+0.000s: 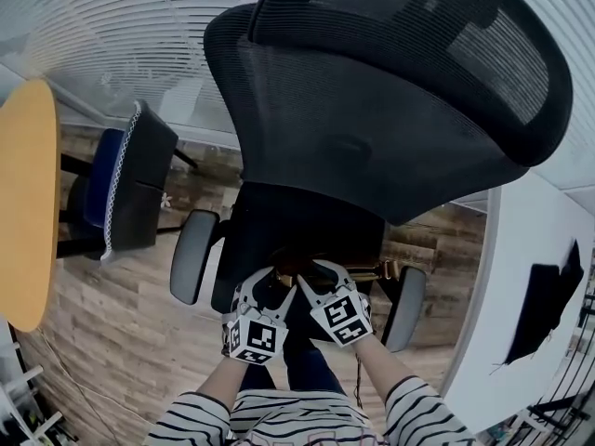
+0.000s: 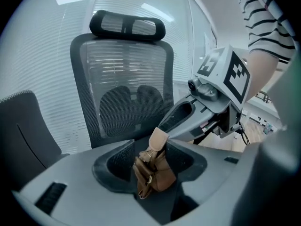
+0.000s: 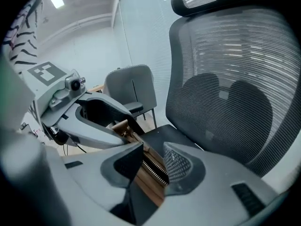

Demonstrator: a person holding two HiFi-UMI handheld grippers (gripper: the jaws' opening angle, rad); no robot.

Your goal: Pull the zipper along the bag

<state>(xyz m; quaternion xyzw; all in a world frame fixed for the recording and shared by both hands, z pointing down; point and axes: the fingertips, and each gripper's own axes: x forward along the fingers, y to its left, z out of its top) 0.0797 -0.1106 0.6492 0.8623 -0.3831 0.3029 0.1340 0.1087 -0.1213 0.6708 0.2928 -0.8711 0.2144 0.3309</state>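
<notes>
A small brown leather bag [image 2: 157,175] hangs over the seat [image 1: 307,221] of a black mesh office chair, between both grippers. My right gripper [image 3: 153,166] is shut on the bag [image 3: 150,185], and the zipper teeth [image 3: 155,167] run between its pads. In the left gripper view its tip meets the bag's tan tab [image 2: 158,138]. My left gripper [image 2: 150,166] stands wide open around the lower part of the bag, pads apart from it. In the head view both grippers sit side by side, left [image 1: 265,284] and right [image 1: 321,272], with the bag mostly hidden between them.
The chair's tall mesh backrest [image 1: 372,128] and armrests [image 1: 191,254] close in around the grippers. A second dark chair [image 1: 130,184] and a yellow round table [image 1: 28,203] stand at the left, a white desk [image 1: 530,295] at the right. The floor is wood.
</notes>
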